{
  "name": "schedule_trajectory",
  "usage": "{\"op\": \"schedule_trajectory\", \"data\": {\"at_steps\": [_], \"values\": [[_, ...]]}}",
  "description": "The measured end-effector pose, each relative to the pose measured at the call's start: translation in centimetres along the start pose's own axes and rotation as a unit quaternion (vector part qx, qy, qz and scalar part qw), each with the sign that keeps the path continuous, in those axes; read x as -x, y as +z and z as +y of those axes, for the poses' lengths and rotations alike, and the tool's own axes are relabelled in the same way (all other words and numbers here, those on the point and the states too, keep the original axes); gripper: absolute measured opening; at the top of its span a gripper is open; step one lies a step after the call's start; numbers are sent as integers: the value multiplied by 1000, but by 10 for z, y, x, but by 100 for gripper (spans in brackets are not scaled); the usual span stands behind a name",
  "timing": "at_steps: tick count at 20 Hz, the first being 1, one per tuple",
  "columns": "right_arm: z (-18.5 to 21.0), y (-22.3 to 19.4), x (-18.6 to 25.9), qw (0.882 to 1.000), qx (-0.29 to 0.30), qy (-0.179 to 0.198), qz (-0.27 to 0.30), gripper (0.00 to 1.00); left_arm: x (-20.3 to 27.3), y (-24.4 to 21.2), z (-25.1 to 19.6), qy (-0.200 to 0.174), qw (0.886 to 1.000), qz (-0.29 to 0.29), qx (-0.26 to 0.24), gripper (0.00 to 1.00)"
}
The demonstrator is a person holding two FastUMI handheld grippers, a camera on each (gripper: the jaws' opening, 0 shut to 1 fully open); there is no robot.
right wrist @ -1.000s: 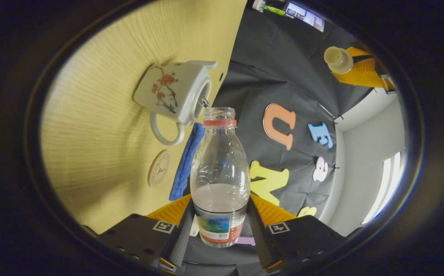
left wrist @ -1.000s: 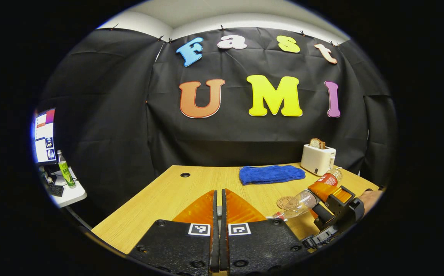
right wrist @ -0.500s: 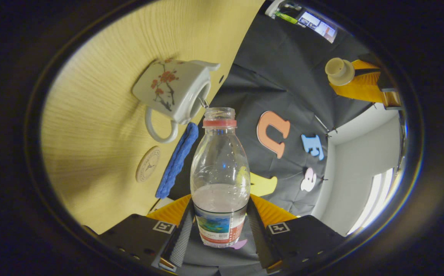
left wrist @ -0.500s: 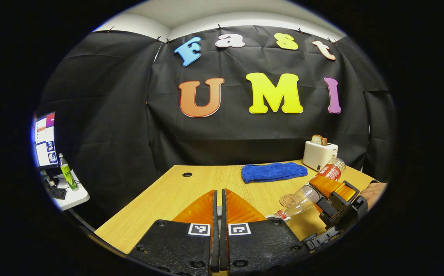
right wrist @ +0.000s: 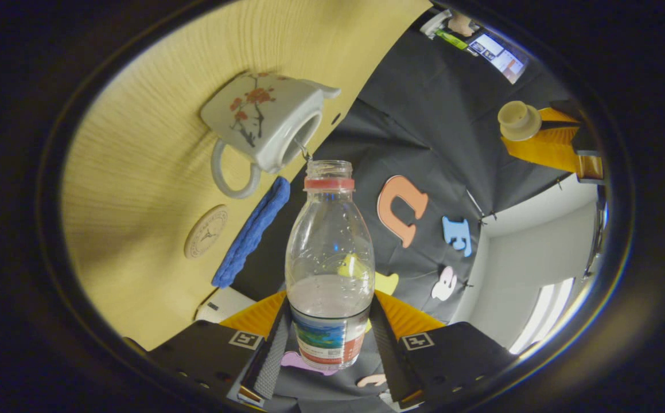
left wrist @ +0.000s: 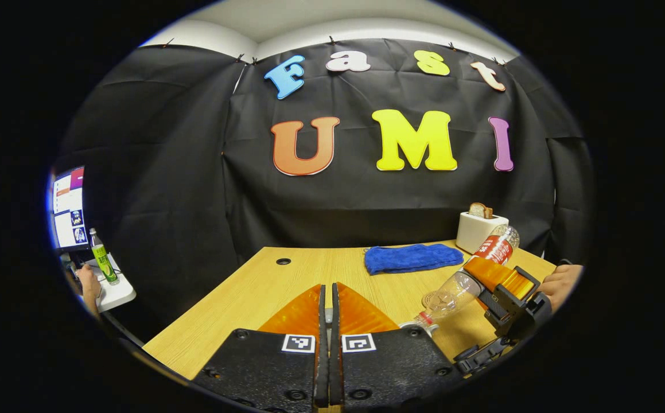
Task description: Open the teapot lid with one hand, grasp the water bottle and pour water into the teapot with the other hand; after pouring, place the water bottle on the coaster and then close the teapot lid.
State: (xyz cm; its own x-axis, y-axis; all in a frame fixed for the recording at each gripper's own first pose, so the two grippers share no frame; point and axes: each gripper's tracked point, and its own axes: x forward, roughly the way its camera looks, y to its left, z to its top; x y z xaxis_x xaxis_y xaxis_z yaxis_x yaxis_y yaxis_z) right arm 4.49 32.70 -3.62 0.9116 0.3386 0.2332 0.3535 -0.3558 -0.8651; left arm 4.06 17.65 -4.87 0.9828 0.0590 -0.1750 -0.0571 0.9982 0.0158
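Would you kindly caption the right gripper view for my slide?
Right gripper tilts the uncapped water bottle toward the open teapot; the left gripper holds the lid aside.

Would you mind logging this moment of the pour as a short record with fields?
Left tongs: shut on the teapot lid, held away from the pot
Right tongs: shut on the water bottle, uncapped, tipped mouth-down
Teapot: on the table, open, beside the bottle's mouth
Water: part left in the bottle; a thin trickle at the mouth
Coaster: bare, on the table
Blue cloth: behind the coaster
Toaster: far corner, bread in its slot
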Motion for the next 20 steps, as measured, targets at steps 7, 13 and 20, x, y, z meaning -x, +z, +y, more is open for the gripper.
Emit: {"op": "schedule_trajectory", "data": {"at_steps": [7, 13, 20], "values": [[-32, -9, -2, 998, 31, -50, -6, 73, 0, -1, 2, 5, 1000, 0, -3, 3], [-42, -16, -3, 997, 45, -66, -3, 72, -1, -3, 4, 11, 1000, 5, -2, 3], [-22, -5, -6, 998, -49, -49, -11, 74, -3, -8, 9, 22, 1000, 11, -5, 3]]}}
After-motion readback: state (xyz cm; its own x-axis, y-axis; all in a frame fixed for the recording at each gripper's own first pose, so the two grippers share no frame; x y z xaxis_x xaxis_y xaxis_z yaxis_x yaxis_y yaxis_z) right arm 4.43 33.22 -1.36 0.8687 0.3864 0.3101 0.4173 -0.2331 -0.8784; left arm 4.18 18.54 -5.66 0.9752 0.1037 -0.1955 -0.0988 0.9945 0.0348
